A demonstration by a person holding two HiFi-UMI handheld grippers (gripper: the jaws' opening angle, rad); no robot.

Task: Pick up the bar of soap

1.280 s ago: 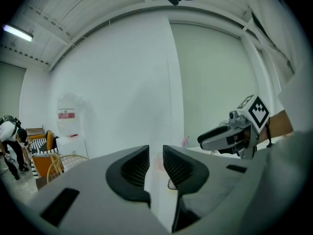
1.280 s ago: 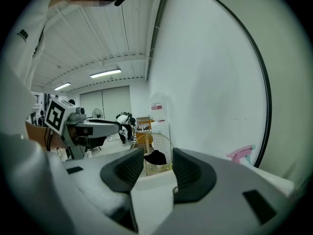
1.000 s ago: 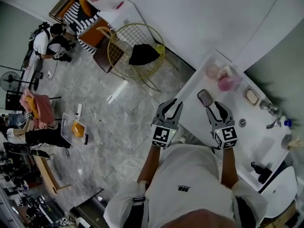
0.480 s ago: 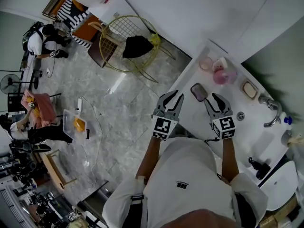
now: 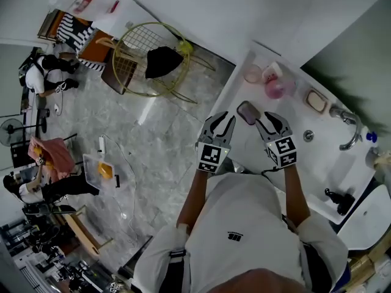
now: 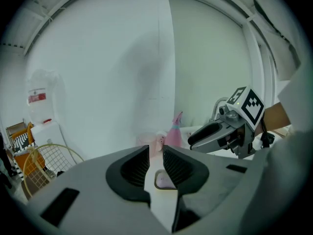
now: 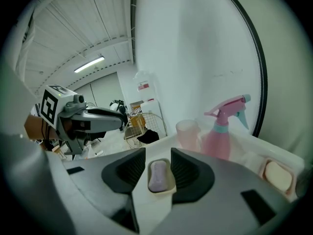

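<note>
A purplish bar of soap (image 7: 157, 176) lies in a small oval dish (image 5: 247, 112) on the white counter (image 5: 293, 157), near its front edge. My right gripper (image 7: 158, 156) is open and points straight at it, so the soap shows in the gap between the jaws, a little ahead of them. In the head view my right gripper (image 5: 269, 119) sits just right of the dish. Just left of the dish my left gripper (image 5: 222, 122) hangs open and holds nothing. In its own view the left gripper (image 6: 155, 163) frames the dish (image 6: 164, 179) through a narrow gap.
A pink spray bottle (image 5: 275, 89) and a pink cup (image 5: 252, 73) stand behind the dish against the wall. A second soap dish (image 5: 316, 101), a drain (image 5: 308, 135) and a faucet (image 5: 348, 133) lie to the right. A wire chair (image 5: 146, 60) stands on the floor at the left.
Both grippers have moved forward toward the soap dish, which now lies between their tips. The whole view has shifted down and to the right.
</note>
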